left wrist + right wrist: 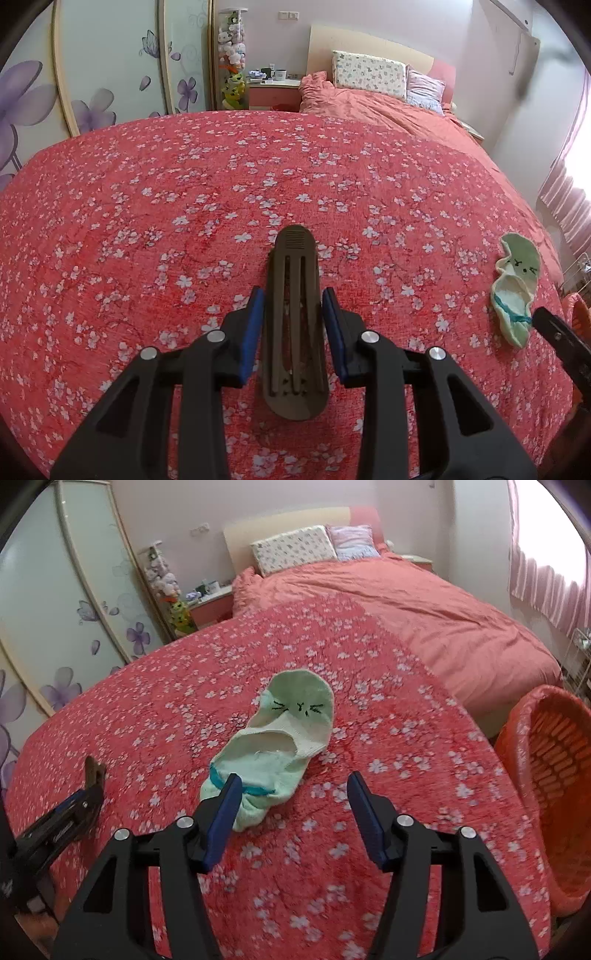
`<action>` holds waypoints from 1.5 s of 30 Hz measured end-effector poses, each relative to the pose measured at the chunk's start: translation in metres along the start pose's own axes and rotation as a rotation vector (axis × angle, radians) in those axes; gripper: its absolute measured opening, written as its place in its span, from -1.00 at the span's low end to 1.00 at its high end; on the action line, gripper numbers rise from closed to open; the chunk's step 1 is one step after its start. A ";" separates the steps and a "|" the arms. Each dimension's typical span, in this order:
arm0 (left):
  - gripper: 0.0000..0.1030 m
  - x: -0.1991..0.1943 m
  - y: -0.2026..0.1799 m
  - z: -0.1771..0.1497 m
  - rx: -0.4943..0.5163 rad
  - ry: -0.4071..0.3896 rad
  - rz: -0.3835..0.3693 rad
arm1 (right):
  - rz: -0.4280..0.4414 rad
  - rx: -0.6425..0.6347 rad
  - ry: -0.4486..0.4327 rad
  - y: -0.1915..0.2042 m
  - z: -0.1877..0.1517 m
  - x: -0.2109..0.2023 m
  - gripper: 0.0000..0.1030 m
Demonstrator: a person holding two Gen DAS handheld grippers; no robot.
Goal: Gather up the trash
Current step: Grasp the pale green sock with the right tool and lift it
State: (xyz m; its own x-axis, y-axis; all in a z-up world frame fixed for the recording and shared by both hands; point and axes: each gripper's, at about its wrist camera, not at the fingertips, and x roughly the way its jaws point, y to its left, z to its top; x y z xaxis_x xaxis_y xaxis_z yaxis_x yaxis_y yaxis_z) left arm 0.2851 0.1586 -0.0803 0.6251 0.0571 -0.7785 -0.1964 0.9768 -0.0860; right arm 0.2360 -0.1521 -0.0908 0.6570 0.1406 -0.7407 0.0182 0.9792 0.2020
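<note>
A dark brown slotted plastic piece (293, 317), long and rounded at both ends, lies on the red flowered bedspread (147, 221). My left gripper (293, 299) straddles it, jaws close to its sides with small gaps showing. A pale green sock (273, 738) with a stitched face lies on the bedspread (369, 812); it also shows in the left wrist view (515, 288). My right gripper (293, 782) is open just short of the sock, its left finger over the sock's heel. The brown piece's tip (92, 771) and the left gripper (79, 801) show at the left.
An orange mesh basket (554, 775) stands off the bed's right edge. Further back are a pink duvet (424, 602), two pillows (295, 548), a nightstand with cups (275, 79), a tube of plush toys (232, 55) and flowered wardrobe doors (92, 74).
</note>
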 end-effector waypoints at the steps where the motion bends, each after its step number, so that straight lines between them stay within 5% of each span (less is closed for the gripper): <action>1: -0.37 0.000 0.000 -0.001 -0.003 0.000 -0.004 | -0.004 0.007 0.012 0.000 0.000 0.004 0.11; 5: -0.37 -0.001 0.002 -0.001 -0.015 -0.003 -0.019 | -0.026 -0.013 0.028 0.006 -0.003 0.011 -0.25; 7: -0.37 -0.001 0.005 -0.001 -0.022 -0.004 -0.028 | -0.032 -0.048 0.028 0.010 -0.005 0.009 -0.69; 10: -0.37 -0.002 0.007 -0.001 -0.029 -0.005 -0.037 | -0.097 -0.073 -0.009 0.006 -0.006 0.001 -0.89; 13: -0.37 -0.002 0.010 0.000 -0.034 -0.005 -0.044 | -0.150 -0.027 -0.038 -0.009 -0.003 -0.007 -0.89; 17: -0.37 -0.003 0.011 -0.001 -0.035 -0.006 -0.045 | -0.083 0.018 -0.041 -0.020 -0.001 -0.013 -0.82; 19: -0.37 -0.003 0.011 -0.001 -0.035 -0.006 -0.045 | -0.034 0.008 -0.047 -0.014 -0.002 -0.017 -0.31; 21: -0.37 -0.003 0.011 -0.001 -0.035 -0.006 -0.045 | -0.008 -0.019 -0.059 -0.005 -0.002 -0.018 -0.19; 26: -0.37 -0.003 0.013 -0.001 -0.035 -0.006 -0.046 | 0.029 -0.132 -0.036 0.032 -0.005 -0.007 -0.19; 31: -0.37 -0.003 0.013 -0.001 -0.036 -0.006 -0.047 | -0.029 -0.174 0.041 0.043 -0.005 0.016 -0.19; 33: -0.37 -0.003 0.013 -0.001 -0.036 -0.006 -0.047 | -0.050 -0.188 0.029 0.043 -0.006 0.017 -0.34; 36: -0.37 -0.003 0.013 -0.001 -0.037 -0.006 -0.047 | -0.043 -0.137 0.025 0.026 -0.005 0.013 -0.86; 45: -0.24 -0.002 -0.001 0.000 0.015 0.001 -0.018 | -0.008 -0.026 -0.014 -0.014 -0.010 -0.006 -0.90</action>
State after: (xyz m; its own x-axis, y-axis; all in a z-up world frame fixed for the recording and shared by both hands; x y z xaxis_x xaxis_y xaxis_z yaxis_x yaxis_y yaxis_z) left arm 0.2843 0.1578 -0.0790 0.6278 0.0398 -0.7774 -0.1741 0.9806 -0.0904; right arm 0.2242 -0.1653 -0.0951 0.6672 0.1311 -0.7332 0.0040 0.9838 0.1795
